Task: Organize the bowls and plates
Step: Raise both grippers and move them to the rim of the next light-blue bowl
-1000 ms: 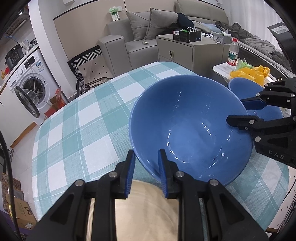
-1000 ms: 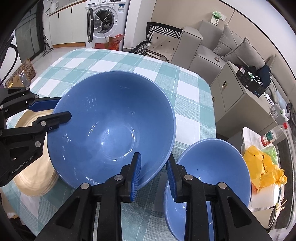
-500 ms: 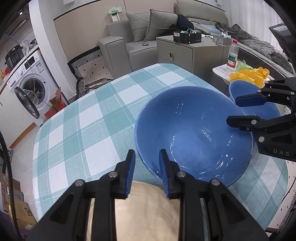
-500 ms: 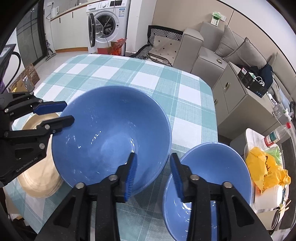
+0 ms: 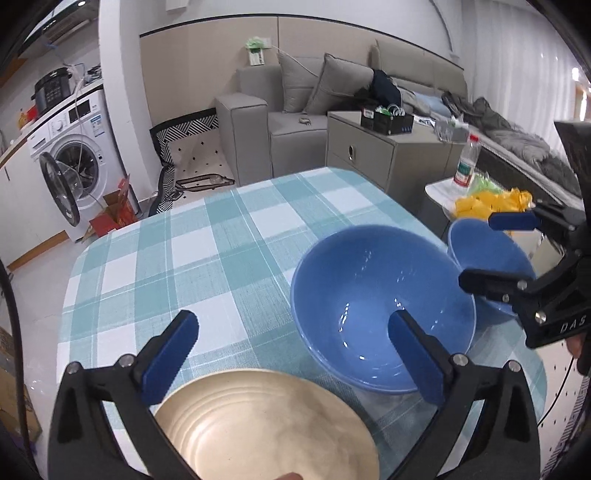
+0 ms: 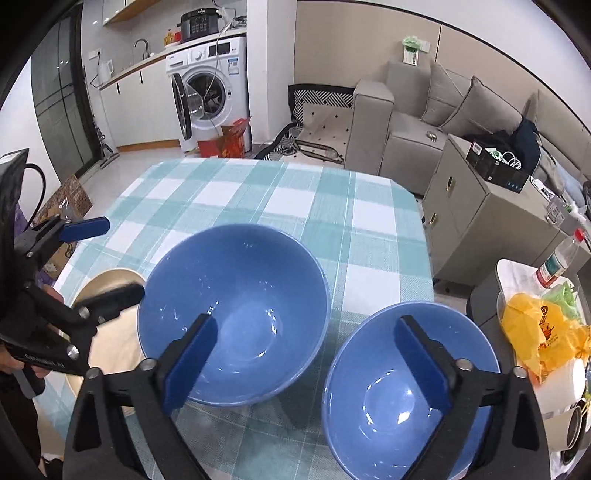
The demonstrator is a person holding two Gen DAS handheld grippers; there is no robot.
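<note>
Pretty clearly someone's small apartment, open-plan living room and kitchen in one. There's a grey fabric sofa [image 6: 424, 110] with cushions, a white front-loading washing machine [image 6: 210, 85] with its door hanging open under a kitchen counter, and a black electric pressure cooker [image 6: 199, 24] sitting on top. A dining table with a teal and white checked tablecloth [image 6: 280, 199] takes the middle, and a grey bedside-style cabinet [image 6: 476, 218] stands next to it.

The left gripper [image 5: 291, 350] points steeply downward, its jaws having just been opening and now spread wide with nothing between the pads. The right gripper [image 6: 306, 354] is angled down likewise, its jaws also just opened wide and gripping nothing.
</note>
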